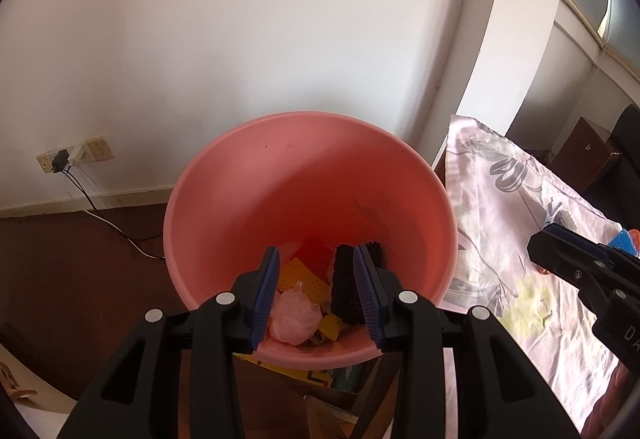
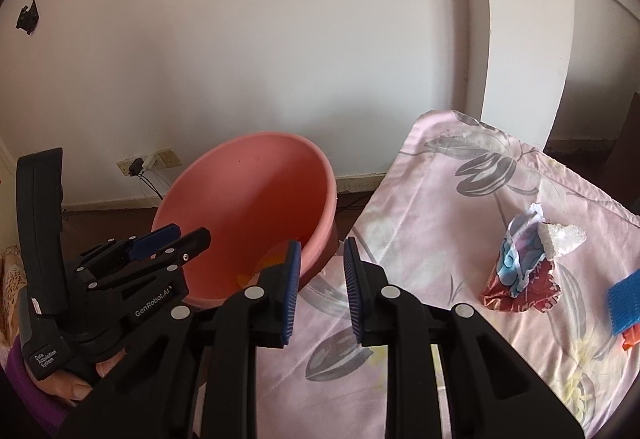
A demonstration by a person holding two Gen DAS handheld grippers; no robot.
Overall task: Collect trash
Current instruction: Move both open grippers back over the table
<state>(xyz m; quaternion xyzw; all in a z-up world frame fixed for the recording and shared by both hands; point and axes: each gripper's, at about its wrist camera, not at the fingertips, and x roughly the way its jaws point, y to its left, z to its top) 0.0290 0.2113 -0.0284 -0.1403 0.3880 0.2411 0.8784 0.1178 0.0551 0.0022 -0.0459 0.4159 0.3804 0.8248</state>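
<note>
A bucket (image 1: 310,199) stands on the floor before the wall, holding scraps (image 1: 316,291). At its three o'clock lies a cloth-covered counter (image 2: 460,239) bearing a wrapper pile (image 2: 520,267). A wall socket (image 1: 60,159) sits at the bucket's nine o'clock.

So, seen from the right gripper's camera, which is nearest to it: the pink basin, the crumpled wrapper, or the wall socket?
From the right gripper:
1. Pink basin, just ahead to the left, beside the cloth.
2. Crumpled wrapper, off to the right on the cloth.
3. Wall socket, far left on the wall.
</note>
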